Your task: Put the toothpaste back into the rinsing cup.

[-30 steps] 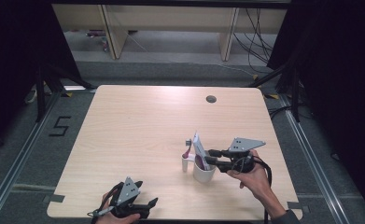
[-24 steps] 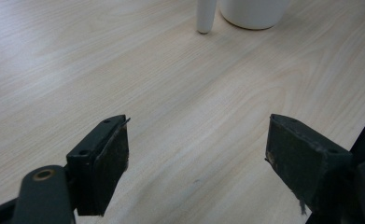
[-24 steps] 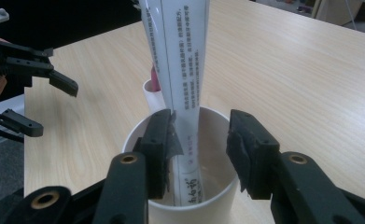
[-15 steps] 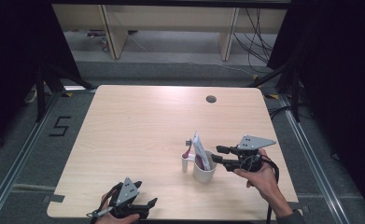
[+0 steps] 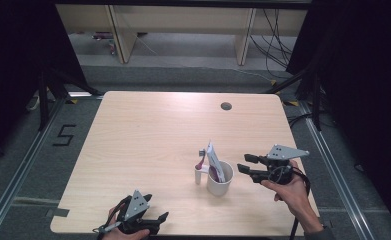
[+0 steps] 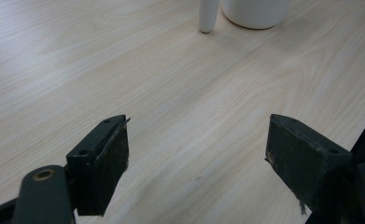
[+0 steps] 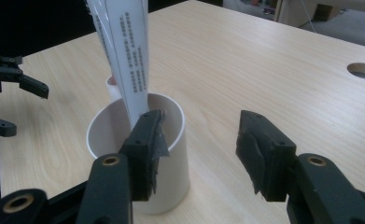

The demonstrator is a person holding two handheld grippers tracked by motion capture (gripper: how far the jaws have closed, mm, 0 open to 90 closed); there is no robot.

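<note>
Table edge [image 6: 364, 126] cuts off cup [image 6: 257, 11], tube [image 7: 124, 56] top cropped.

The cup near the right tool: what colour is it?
White cup, clearest in the right gripper view.

A round hole [image 5: 226, 106] near the wooden table's [image 5: 148, 135] far edge, cables [image 5: 273, 30] beyond.

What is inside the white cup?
A white tube stands tilted in the cup, sticking out above the rim. A toothbrush pokes out too. The cup's wall hides their lower ends and the bottom.
</note>
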